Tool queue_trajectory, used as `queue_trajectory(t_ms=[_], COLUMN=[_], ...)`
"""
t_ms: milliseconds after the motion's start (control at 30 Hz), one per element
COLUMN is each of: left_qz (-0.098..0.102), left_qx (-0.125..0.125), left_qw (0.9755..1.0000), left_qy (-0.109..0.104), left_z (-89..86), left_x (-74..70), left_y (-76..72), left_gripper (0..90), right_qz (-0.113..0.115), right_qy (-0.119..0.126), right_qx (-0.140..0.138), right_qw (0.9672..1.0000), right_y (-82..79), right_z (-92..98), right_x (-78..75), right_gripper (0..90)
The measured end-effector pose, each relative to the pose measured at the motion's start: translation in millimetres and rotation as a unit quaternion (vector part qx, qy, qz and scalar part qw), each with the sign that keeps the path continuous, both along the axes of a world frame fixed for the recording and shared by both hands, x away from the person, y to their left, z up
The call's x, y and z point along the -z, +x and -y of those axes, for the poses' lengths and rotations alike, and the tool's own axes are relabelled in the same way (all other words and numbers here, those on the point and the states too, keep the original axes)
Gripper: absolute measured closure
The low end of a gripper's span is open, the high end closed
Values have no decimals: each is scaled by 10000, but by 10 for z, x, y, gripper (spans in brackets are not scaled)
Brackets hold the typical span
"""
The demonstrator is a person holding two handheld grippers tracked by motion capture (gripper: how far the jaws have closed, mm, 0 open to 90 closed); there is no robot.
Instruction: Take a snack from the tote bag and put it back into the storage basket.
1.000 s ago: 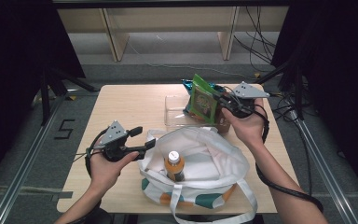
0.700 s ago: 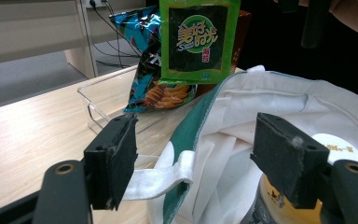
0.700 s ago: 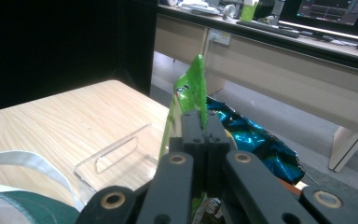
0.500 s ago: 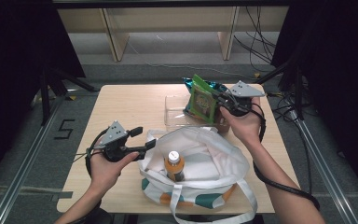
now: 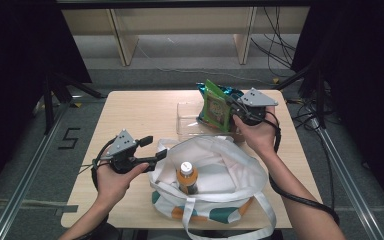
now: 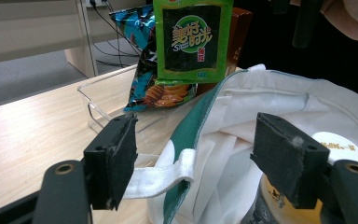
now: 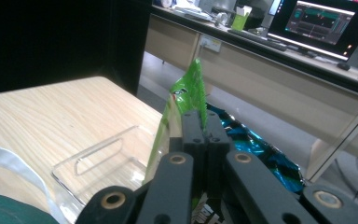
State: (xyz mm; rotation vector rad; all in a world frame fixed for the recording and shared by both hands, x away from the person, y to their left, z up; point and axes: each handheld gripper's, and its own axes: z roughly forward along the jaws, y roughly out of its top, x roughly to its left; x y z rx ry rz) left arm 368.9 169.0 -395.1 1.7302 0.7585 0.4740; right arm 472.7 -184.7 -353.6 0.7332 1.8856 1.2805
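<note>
My right gripper [image 5: 231, 109] is shut on a green snack packet [image 5: 214, 104] and holds it upright over the far end of a clear plastic tray [image 5: 190, 126]. In the right gripper view the jaws [image 7: 204, 125] pinch the packet's edge [image 7: 182, 100]. A white tote bag [image 5: 230, 172] with green and orange trim stands open at the table's front, an orange bottle with a white cap [image 5: 187, 174] inside it. My left gripper [image 5: 152, 149] is open at the bag's left rim. Its jaws [image 6: 200, 161] stand apart on either side of the rim and white strap [image 6: 165, 173].
A blue crisp bag [image 5: 226, 93] and a brown box [image 6: 238, 28] sit behind the green packet in the tray. The wooden table [image 5: 140, 112] is bare at its far left. Cables trail off the right side. Desks with monitors [image 7: 324, 21] stand beyond the table.
The green packet has shifted slightly and stands more upright in my right gripper. My left hand and the bag have not moved.
</note>
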Motion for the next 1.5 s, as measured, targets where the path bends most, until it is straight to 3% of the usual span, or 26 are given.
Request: queue_trajectory(t_ms=[133,200,467,500,567,733,767,900,933,1033,1100,1133,1167,1200,1233,1300,1333,1400,1433,1500], left_qz=[-8,-8,-15,-12,-8,-28,-28,-44,-36,-42,-36,-34,-40,-35,-34,-46,-47,-56,-52,-57], left_qx=[-4,-9,1,1,4,7,11,7,12,7,14,17,16,19,20,18,44,35,43,33], left_qw=[10000,10000,10000,10000,10000,10000,10000,10000,10000,10000,10000,10000,10000,10000,10000,10000,10000,10000,10000,10000], left_qy=[2,8,29,34,31,28,27,35,38,36,38,31,24,29,26,33,-6,48,53,43], left_z=[0,-3,-1,-3,-3,-1,-1,2,3,1,1,2,3,0,-2,-1,7,9,9,9], left_x=[3,5,15,15,15,19,21,27,26,24,23,22,21,20,21,28,35,34,33,32], left_y=[-2,0,5,6,5,8,9,9,8,11,9,6,3,3,7,12,13,6,7,7], left_gripper=[297,297,297,297,297,297,297,297,297,297,297,297,298,298,298,298,298,298,298,298], right_qz=[-15,52,91,211,92,177,112,223,153,283,146,133,268,11,190,108,203,53,150,119], right_qy=[24,-81,14,-29,100,-20,82,54,79,-58,29,-61,-105,49,-85,-103,-172,-44,-125,-140], right_qx=[-36,-1,-184,-117,-139,-104,-126,-99,-30,-66,-64,-41,-15,-28,-32,29,46,36,34,43], right_qw=[10000,10000,9998,9997,9998,9998,9998,9997,9998,9996,9999,9999,9996,10000,9998,9999,9996,10000,9998,9998], right_y=[5,13,14,27,26,83,79,107,93,112,111,113,130,109,124,115,137,128,146,152], right_z=[-18,-13,-71,-71,-94,-105,-122,-130,-142,-162,-192,-195,-189,-211,-203,-213,-203,-226,-219,-226], right_x=[19,23,-1,-7,-8,-10,-15,-20,-13,5,23,31,35,53,56,74,77,90,94,110], right_gripper=[900,900,900,900,900,900,900,900,900,900,900,900,900,900,900,900,900,900,900,900])
